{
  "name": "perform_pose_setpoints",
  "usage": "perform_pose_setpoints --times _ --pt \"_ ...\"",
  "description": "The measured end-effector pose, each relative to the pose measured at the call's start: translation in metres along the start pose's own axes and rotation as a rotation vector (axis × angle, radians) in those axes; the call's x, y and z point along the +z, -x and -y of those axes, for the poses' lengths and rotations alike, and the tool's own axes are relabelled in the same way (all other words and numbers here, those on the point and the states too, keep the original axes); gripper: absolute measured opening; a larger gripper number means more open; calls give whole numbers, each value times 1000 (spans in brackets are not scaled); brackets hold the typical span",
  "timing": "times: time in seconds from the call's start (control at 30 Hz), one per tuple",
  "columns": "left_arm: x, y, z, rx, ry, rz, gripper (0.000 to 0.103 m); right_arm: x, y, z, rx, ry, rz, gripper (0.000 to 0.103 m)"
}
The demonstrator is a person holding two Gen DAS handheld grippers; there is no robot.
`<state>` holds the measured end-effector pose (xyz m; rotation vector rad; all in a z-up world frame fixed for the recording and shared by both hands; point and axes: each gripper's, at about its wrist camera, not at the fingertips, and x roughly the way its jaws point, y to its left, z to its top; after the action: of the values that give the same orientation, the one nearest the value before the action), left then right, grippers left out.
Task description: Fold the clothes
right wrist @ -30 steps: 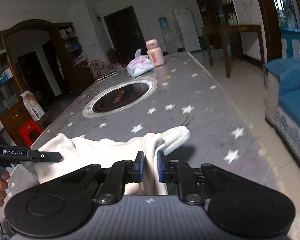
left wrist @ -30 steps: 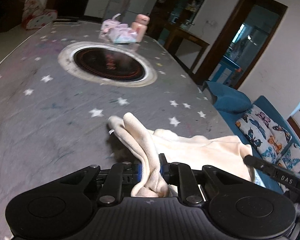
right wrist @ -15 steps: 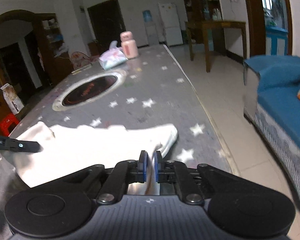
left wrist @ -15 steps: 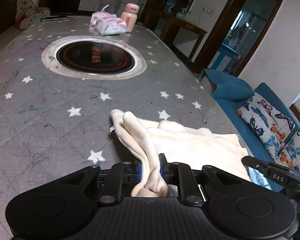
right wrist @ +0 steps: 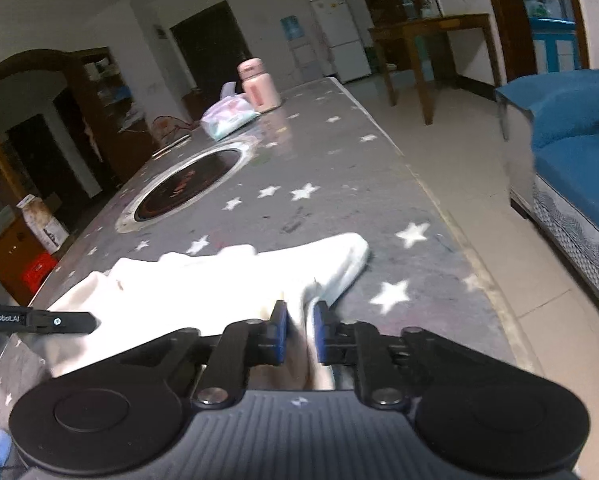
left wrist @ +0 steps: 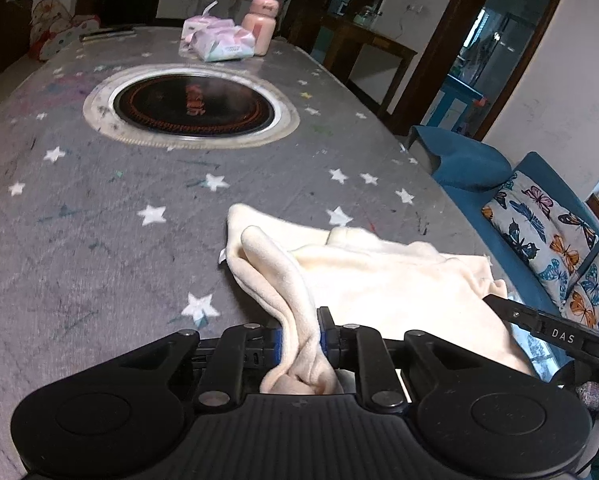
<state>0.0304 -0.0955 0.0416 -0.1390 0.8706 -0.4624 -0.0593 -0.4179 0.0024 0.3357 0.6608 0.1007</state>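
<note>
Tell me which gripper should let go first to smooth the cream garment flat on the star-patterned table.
Right, probably. The right gripper is closing on only a thin edge of the cream garment, which already lies flat there. The left gripper pinches a thick, raised bunch that needs laying down first.

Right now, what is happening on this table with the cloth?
A person is folding a cream fleece garment on a gray star-patterned table, with a two-finger tool in each hand. The left tool is shut on a bunched edge of it. The right tool has another edge between its pads, and its jaws are closing. The garment lies mostly flat, not yet folded over.
</note>
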Motion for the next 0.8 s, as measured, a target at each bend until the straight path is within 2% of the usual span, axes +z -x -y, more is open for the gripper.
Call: perform_pose_setpoints --times 0.2,0.43,0.63,0.8 --pt "22 3 14 -40 -16 44 16 28 22 -8 -10 67 67 9" --pt "48 -10 46 -80 -50 83 16 64 33 -2 -84 131 121 6" --pt "57 -26 72 -121 -77 91 16 84 38 14 -144 149 164 6" --pt "53 -49 81 -117 -90 55 16 85 29 31 -188 148 143 6"
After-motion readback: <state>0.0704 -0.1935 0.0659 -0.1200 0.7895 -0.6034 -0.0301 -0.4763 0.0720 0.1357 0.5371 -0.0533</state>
